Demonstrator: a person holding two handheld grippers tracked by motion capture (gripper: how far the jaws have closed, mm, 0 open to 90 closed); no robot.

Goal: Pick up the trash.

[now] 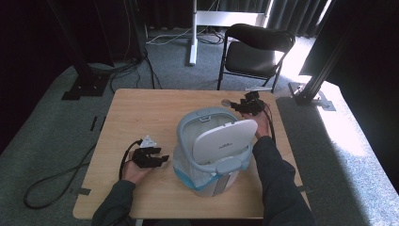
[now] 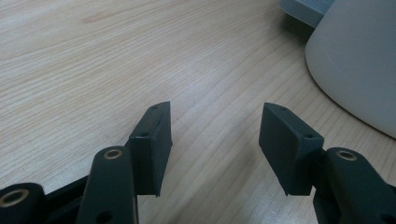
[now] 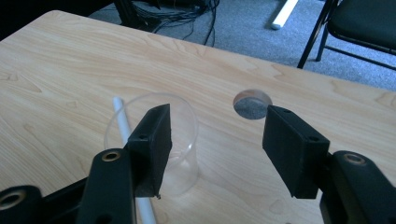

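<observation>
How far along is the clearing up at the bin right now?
Done: the bin has a liner and its lid is up. In hand: the right gripper hangs open over a clear cup with a white straw. Left: gripping the cup and binning it. The left gripper is open.

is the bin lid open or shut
Open: the white lid is tilted up off the grey rim of the bin, above the liner bag.

Dark grey-green long sleeves (image 1: 277,183) cover both forearms. Each matte black two-jaw gripper (image 2: 215,140) has flat rectangular pads with small screw holes and brass-ringed pivots. A black cable (image 1: 56,181) trails away.
</observation>
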